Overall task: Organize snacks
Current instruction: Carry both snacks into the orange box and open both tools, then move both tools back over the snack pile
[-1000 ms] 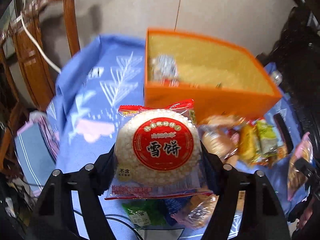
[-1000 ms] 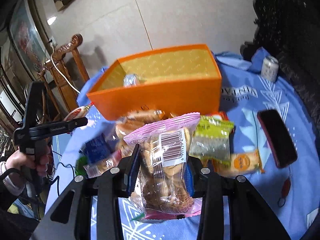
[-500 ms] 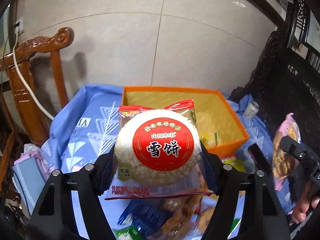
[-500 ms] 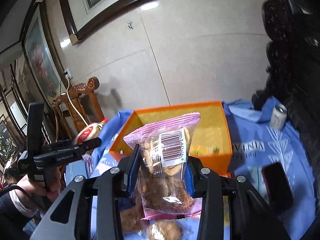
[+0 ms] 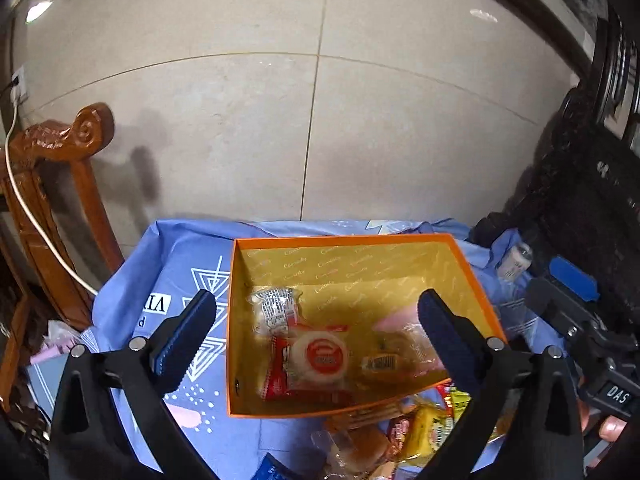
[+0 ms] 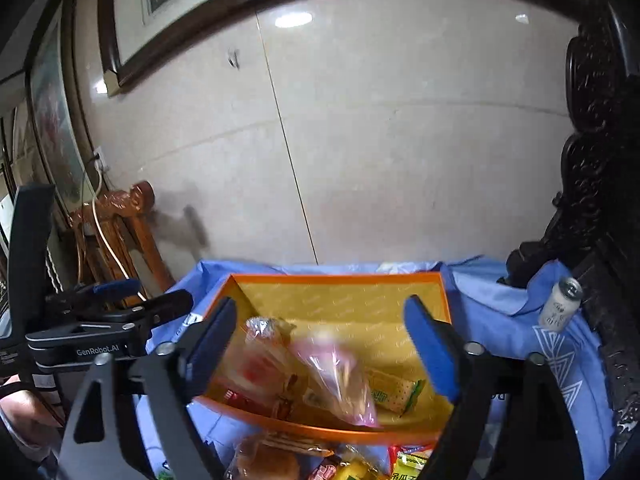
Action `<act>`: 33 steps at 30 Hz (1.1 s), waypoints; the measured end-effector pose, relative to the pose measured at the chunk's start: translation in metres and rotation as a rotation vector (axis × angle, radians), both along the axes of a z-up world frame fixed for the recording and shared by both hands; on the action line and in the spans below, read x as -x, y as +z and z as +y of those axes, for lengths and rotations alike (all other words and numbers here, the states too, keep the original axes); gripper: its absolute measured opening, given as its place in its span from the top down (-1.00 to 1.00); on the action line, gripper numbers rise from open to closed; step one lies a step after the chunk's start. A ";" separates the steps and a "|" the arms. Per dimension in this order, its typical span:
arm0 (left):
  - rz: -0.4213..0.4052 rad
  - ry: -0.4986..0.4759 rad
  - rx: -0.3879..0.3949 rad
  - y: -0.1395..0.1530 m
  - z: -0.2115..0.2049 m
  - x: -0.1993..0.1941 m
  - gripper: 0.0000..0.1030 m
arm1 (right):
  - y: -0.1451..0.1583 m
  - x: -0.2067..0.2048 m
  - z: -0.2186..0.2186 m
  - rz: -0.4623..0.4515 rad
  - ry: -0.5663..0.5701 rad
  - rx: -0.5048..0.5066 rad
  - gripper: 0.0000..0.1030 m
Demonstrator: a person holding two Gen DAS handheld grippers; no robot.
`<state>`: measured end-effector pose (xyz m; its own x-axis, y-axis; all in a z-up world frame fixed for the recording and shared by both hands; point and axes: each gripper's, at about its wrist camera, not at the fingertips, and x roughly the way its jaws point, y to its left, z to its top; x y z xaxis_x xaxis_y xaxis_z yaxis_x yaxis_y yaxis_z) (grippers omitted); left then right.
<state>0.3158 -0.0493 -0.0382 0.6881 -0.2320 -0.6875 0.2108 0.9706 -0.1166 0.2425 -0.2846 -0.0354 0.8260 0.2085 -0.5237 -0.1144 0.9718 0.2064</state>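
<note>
An orange box with a yellow inside stands on the blue cloth. In it lie a round rice cracker pack with a red label, a clear wrapped snack and a pink bag of pastries, which looks blurred. My left gripper is open and empty above the box. My right gripper is open and empty above the box too. A green cracker pack lies in the box at the right.
Several loose snacks lie on the cloth in front of the box. A drink can stands at the right by dark carved furniture. A wooden chair stands at the left. A tiled wall is behind.
Both grippers rose over the box and opened. The rice cracker pack left the left gripper and the pink bag left the right gripper; both are now in the box.
</note>
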 end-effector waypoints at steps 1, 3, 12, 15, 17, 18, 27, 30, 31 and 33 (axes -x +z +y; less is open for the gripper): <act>-0.001 0.007 0.003 0.000 0.004 0.004 -0.92 | 0.002 0.005 0.001 -0.004 0.002 -0.003 -0.80; 0.010 0.018 0.009 -0.002 0.011 0.012 -0.92 | 0.002 0.016 0.003 0.001 0.018 -0.012 -0.82; 0.048 0.037 -0.011 -0.020 0.032 0.067 -0.92 | -0.016 0.069 0.012 0.057 0.043 0.001 -0.84; 0.071 0.028 -0.009 -0.031 0.039 0.086 -0.92 | -0.032 0.088 0.015 0.098 0.073 0.017 -0.84; 0.092 0.024 -0.020 -0.039 0.043 0.099 -0.92 | -0.045 0.102 0.018 0.130 0.101 0.042 -0.84; 0.099 0.022 -0.022 -0.043 0.044 0.104 -0.92 | -0.049 0.107 0.019 0.141 0.111 0.053 -0.84; 0.150 0.011 -0.001 -0.072 0.051 0.161 -0.92 | -0.102 0.169 0.016 0.223 0.268 0.112 -0.84; 0.162 0.001 -0.026 -0.084 0.050 0.178 -0.92 | -0.124 0.184 0.016 0.255 0.338 0.133 -0.83; 0.178 0.006 -0.032 -0.089 0.050 0.183 -0.92 | -0.134 0.189 0.018 0.270 0.364 0.149 -0.82; 0.210 0.020 -0.030 -0.096 0.052 0.190 -0.92 | -0.148 0.196 0.023 0.277 0.402 0.186 -0.73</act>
